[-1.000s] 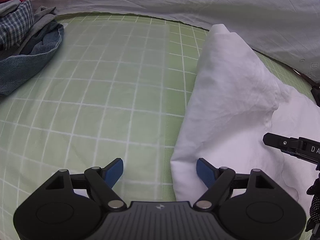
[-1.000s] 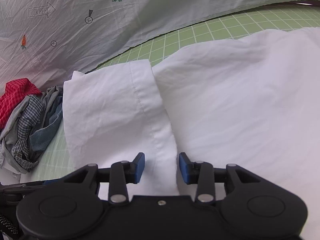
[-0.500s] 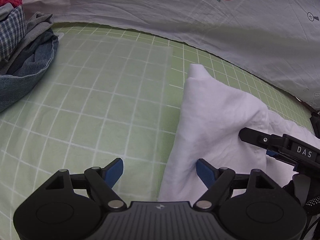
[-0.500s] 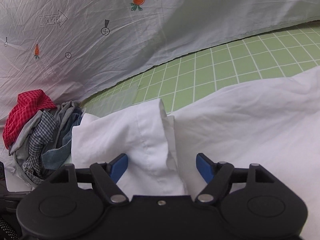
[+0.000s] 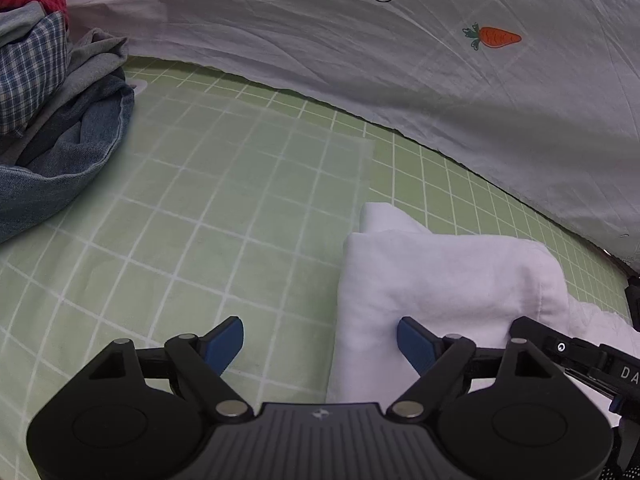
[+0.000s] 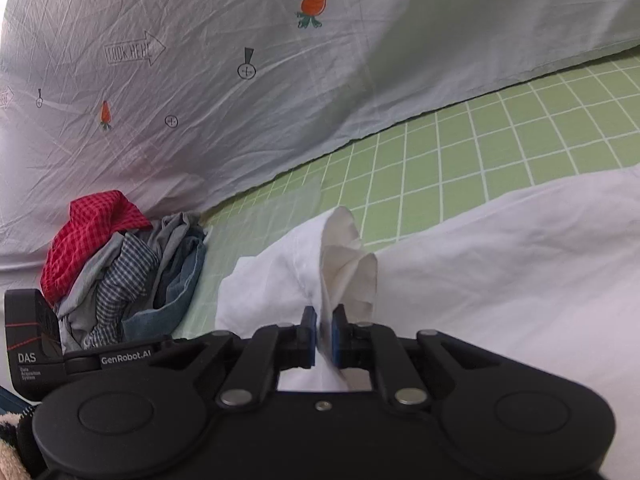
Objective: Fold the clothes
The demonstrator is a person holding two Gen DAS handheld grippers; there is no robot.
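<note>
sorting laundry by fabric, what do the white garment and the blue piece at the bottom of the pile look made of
White garment: thin woven cloth, probably cotton, matte; it creases finely and bunches in soft ruffles where the right hand-held gripper pinches it.
Blue piece: looks like denim, faded matte blue, with a thick stitched hem.

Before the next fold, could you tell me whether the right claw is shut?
Shut: the right claw pinches a bunched fold of the white shirt.

Soft even light, sharp, fisheye-bent dark corners.
</note>
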